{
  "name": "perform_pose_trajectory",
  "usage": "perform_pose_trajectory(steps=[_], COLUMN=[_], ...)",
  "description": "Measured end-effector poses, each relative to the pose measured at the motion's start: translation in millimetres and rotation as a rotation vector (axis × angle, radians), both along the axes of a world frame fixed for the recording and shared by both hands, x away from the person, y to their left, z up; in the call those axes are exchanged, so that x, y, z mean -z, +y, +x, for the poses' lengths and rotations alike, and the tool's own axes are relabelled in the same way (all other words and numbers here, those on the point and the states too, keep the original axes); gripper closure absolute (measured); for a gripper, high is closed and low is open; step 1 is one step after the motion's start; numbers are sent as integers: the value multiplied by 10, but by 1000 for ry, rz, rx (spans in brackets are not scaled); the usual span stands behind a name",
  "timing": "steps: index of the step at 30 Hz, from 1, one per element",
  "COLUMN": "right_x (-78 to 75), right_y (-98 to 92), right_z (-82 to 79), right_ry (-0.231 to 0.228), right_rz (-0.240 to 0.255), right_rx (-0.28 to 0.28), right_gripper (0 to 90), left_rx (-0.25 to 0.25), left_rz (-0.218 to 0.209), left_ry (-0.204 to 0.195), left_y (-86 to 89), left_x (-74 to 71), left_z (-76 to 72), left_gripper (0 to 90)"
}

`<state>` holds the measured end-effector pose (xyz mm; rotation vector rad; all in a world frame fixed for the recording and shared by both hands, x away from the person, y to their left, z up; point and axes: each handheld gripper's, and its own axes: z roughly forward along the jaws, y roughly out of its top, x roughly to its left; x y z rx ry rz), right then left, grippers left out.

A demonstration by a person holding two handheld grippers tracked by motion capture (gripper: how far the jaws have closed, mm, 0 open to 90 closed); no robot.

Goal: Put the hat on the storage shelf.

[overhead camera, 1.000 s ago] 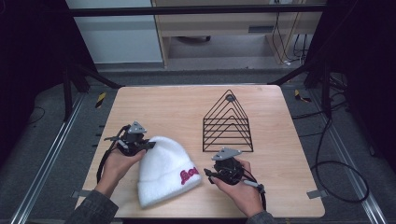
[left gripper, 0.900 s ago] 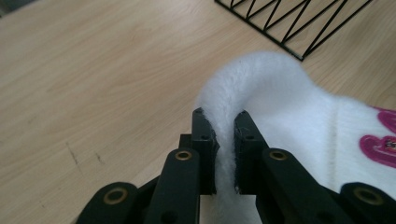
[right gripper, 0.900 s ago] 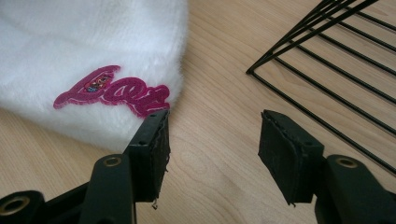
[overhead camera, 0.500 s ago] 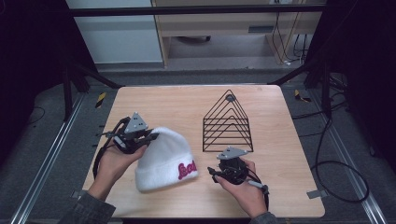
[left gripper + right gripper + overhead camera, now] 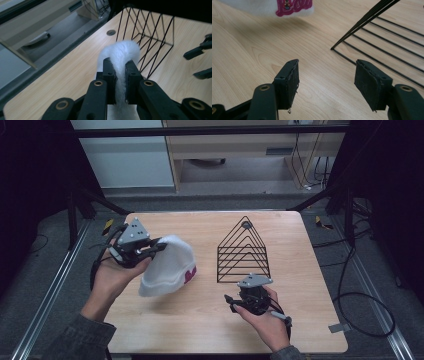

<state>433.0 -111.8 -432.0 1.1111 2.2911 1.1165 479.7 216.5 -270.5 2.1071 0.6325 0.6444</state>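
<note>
- White beanie (image 5: 167, 265): soft, fuzzy knit cloth with a pink embroidered patch.
- Table (image 5: 200, 320): pale wood grain, smooth, matt.
- Wire rack (image 5: 243, 251): thin black metal rods, slightly glossy.
- Left hand-held gripper (image 5: 121, 72): matt black plastic, brass-coloured rivets.

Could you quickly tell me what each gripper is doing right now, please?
Left gripper: shut on the white beanie, a fold pinched between its pads.
Right gripper: open, nothing between its jaws, which have just been opening.

The high view looks forward and down from above the person's side onto the whole table (image 5: 210, 320). Each gripper view looks close along its own jaws. All three share the white hat (image 5: 167, 265) and black wire rack (image 5: 243, 251).
</note>
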Motion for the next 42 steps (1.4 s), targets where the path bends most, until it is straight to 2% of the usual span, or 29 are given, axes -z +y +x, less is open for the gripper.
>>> perform_pose_trajectory(steps=[1, 3, 4, 5, 7, 9, 11, 12, 13, 14, 16, 17, 21, 25, 27, 28, 34, 37, 40, 42], right_x=[-38, -61, -83, -118, -152, -176, -191, -195, -203, -212, -273, -273, -353, -467, -489, -510, -602, -665, -697, -708], right_y=[-8, -9, -8, -5, 0, 6, 14, 17, 22, 24, 25, 25, 26, 24, 24, 26, 55, 110, 134, 153], right_z=[10, 16, 25, 41, 66, 77, 73, 72, 73, 74, 77, 77, 78, 109, 116, 121, 130, 121, 178, 231], right_ry=[-10, -13, -19, -25, -34, -42, -47, -51, -51, -53, -66, -66, -84, -109, -116, -120, -142, -153, -141, -133], right_rz=[10, 11, 12, 14, 14, 12, 16, 16, 14, 12, 15, 15, 21, 29, 32, 32, 54, 58, 82, 98], right_rx=[-5, -5, -8, -11, -9, -7, -2, -3, -8, -6, -10, -10, -18, -40, -49, -55, -92, -135, -169, -195], right_gripper=[357, 354, 350, 344, 337, 333, 334, 333, 331, 331, 329, 329, 323, 309, 305, 303, 285, 280, 278, 327], left_rx=[-1, 3, 10, 14, 14, 10, 13, 16, 20, 21, 38, 38, 59, 106, 113, 128, 188, 206, 222, 225], left_rz=[12, 10, -35, -44, -33, -18, -37, -66, -70, -50, -38, -38, -31, -29, -27, -13, 7, 8, 12, 17], left_ry=[-6, -8, 1, 2, -5, -29, -36, -33, -37, -51, -77, -77, -101, -113, -114, -117, -132, -131, -124, -116], left_y=[14, 21, 25, 25, 12, -11, -21, -26, -33, -50, -91, -91, -157, -251, -276, -304, -469, -532, -566, -613], left_x=[-37, -54, -78, -92, -132, -179, -223, -268, -298, -355, -483, -483, -629, -701, -703, -704, -670, -654, -635, -601], left_z=[26, 37, 61, 69, 72, 47, 30, 21, 15, 5, -3, -3, 12, -15, -27, -43, -120, -106, -79, -26], left_gripper=[819, 819, 819, 819, 819, 819, 819, 819, 819, 819, 819, 818, 819, 818, 818, 818, 817, 817, 816, 816])
